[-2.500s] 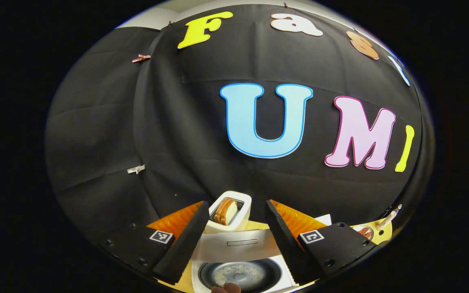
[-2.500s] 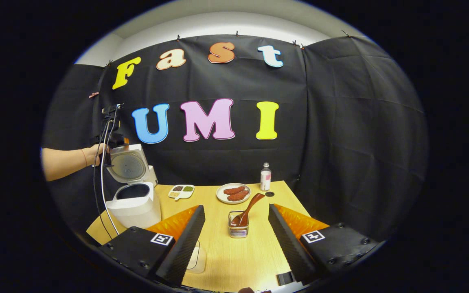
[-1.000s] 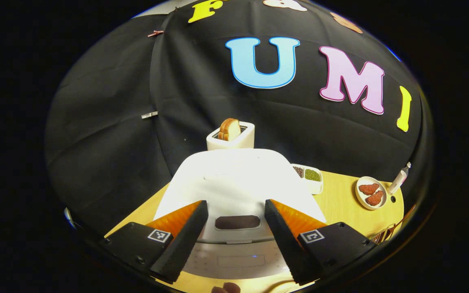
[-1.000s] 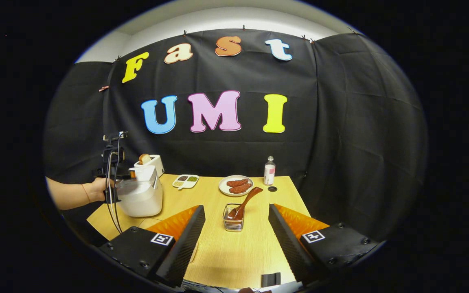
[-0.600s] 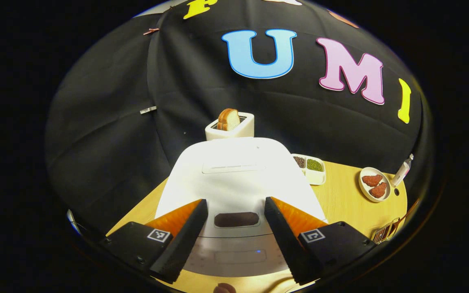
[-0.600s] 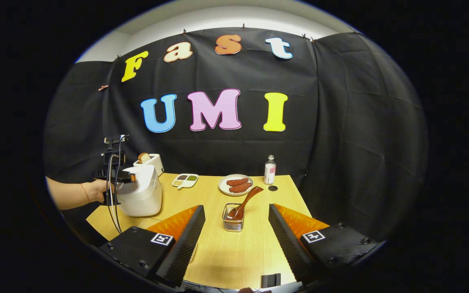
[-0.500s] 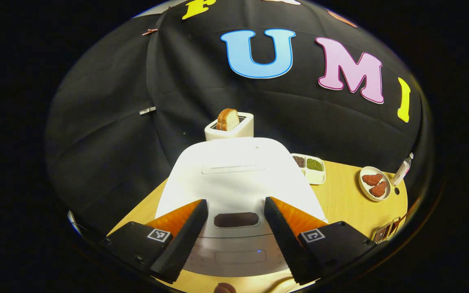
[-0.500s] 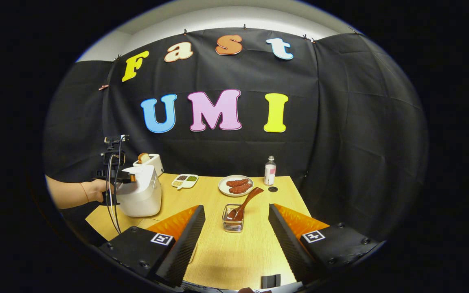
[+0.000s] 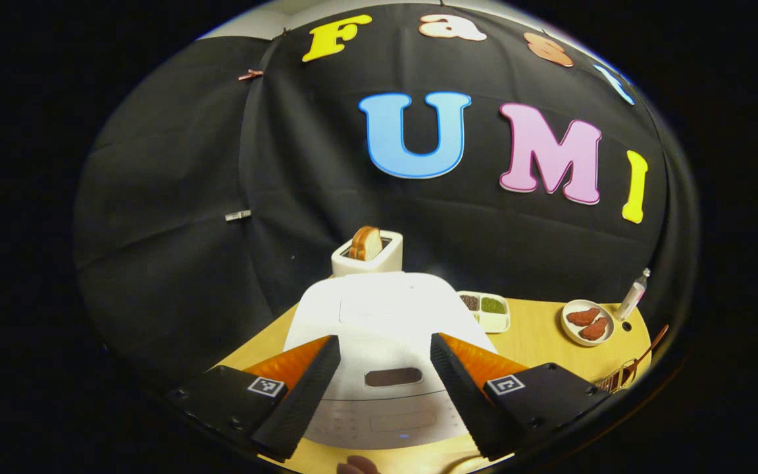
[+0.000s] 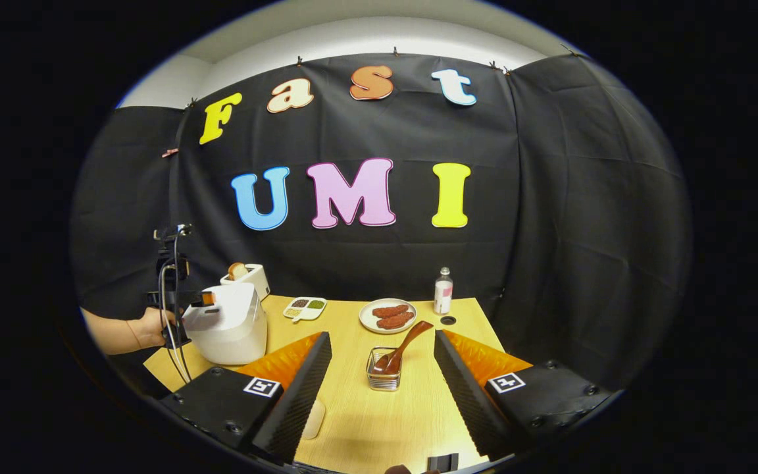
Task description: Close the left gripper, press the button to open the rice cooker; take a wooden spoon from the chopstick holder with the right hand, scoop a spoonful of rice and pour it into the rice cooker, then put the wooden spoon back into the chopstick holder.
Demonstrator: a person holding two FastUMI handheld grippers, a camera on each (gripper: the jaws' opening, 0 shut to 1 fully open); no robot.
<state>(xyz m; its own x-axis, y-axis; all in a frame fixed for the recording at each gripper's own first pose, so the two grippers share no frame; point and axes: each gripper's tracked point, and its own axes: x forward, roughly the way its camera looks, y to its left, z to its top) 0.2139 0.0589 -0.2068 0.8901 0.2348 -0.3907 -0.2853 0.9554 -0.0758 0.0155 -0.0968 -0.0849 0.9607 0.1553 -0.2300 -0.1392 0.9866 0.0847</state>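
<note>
The white rice cooker (image 9: pixel 385 316) stands on the table with its lid down, its dark oval button (image 9: pixel 393 377) on the front edge. My left gripper (image 9: pixel 385 338) hovers open just above and in front of it, with nothing between its jaws. In the right gripper view the cooker (image 10: pixel 227 326) is at the far left, with the left gripper (image 10: pixel 185 309) and the hand (image 10: pixel 135 332) holding it beside it. A wooden spoon (image 10: pixel 405 342) leans in the wire chopstick holder (image 10: pixel 384 378), straight ahead of my open right gripper (image 10: pixel 382 336).
Behind the cooker stands a toaster with bread (image 9: pixel 367 253). A sectioned dish of beans (image 10: pixel 306 307), a plate of meat pieces (image 10: pixel 391 316) and a small bottle (image 10: pixel 443 291) sit toward the back of the table. A pale object (image 10: pixel 313 418) lies half hidden by my right gripper's left finger.
The cooker's lid, open 2.5 s ago, has come down and is closed. The left gripper followed it down and has since drawn back a little. The right gripper barely moved.
</note>
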